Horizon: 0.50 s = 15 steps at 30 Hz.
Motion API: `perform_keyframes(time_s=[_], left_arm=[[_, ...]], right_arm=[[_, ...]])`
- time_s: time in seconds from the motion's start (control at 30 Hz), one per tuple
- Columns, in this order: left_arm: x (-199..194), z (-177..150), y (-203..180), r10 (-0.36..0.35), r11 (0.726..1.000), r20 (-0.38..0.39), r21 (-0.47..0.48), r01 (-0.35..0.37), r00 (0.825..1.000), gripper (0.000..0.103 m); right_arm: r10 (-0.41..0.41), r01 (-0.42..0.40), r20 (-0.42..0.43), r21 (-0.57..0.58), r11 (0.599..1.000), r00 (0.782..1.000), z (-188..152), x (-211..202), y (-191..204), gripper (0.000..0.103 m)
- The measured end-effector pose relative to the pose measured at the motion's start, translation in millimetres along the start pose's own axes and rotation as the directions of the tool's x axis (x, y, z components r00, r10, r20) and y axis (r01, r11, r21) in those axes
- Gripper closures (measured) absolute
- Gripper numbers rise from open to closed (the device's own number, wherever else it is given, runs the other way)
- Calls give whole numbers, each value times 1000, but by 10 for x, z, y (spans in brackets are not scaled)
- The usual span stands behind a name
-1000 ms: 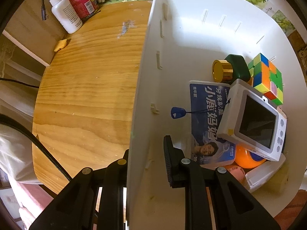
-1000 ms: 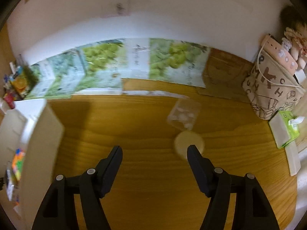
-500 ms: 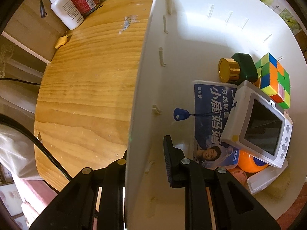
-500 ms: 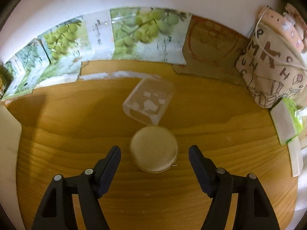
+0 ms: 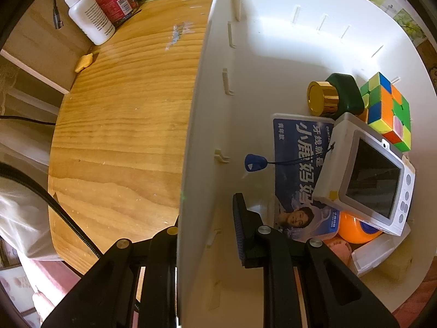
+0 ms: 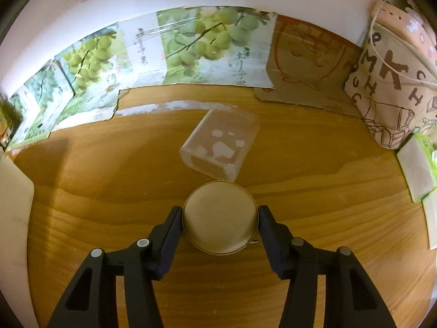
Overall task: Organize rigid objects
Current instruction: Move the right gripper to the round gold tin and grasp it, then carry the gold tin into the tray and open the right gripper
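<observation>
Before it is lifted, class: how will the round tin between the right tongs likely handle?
The round tin looks rigid, so it should not buckle as the right tongs close around it. Its smooth curved wall may slip or twist. Lying flat on the table, it seems unlikely to roll.

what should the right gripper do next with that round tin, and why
Probably finish closing, then lift. The right gripper has its jaws closing around the round tin, which sits on the table; the left gripper holds the white bin wall.

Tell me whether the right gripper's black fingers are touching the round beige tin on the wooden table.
Touching. The right wrist view shows the closing right gripper with both fingers against the round beige tin, no gap showing on either side.
</observation>
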<state>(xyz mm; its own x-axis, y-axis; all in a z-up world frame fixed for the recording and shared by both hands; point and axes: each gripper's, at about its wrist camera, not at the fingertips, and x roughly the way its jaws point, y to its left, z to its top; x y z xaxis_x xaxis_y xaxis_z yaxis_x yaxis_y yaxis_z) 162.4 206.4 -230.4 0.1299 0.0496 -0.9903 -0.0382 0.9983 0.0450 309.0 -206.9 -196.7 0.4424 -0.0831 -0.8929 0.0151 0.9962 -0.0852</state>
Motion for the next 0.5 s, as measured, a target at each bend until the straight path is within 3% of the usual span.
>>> perform_keyframes(time_s=[0.5], left_arm=[[-98,-92,-22,-57,994,42,92,53,998,81]], right_arm=[[83,-77,100,-61,995,991,18,-746,701,47]])
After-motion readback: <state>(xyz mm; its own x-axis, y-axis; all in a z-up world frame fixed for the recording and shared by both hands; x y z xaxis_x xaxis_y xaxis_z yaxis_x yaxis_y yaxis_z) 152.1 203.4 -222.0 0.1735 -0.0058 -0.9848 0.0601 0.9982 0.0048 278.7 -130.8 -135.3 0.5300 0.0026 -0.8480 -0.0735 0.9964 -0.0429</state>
